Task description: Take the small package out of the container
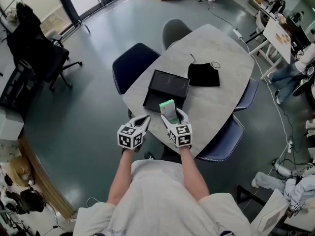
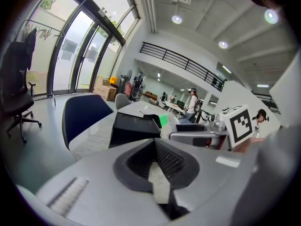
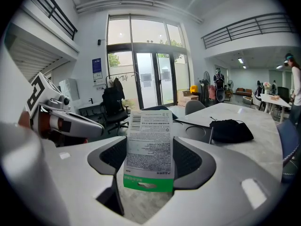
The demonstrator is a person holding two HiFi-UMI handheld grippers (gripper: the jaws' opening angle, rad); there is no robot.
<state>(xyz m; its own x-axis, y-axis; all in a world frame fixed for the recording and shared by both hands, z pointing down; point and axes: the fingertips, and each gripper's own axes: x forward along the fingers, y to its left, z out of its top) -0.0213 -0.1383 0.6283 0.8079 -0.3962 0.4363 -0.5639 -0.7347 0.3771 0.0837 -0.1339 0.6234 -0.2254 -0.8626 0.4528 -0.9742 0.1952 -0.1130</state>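
Package (image 1: 168,109), small and flat, white with a green edge, stands upright in the right gripper (image 1: 172,114). The right gripper view shows its two fingers (image 3: 193,160) pinching the package (image 3: 149,147) across its lower half, printed side toward the camera and green strip at the bottom.

The container (image 1: 166,86), a shallow open black box, lies on the pale table (image 1: 221,41) just beyond the package. A black pouch (image 1: 204,75) lies beside the container, farther along the table.

The package seems already clear of the container, so the removal step looks close to done. How high it hangs above the table edge is hard to read from the steep head view. The likely next move is to carry it to a bare patch of table, lower it flat and spread the fingers. It needs a gentle grip, since so thin a card could bend or slip.

Both forearms reach forward side by side, marker cubes facing up, with the grippers near each other at the near table edge. The left gripper (image 1: 143,120) points toward the container's near corner. Its own view shows its fingers (image 2: 171,161) pressed together with nothing between them.
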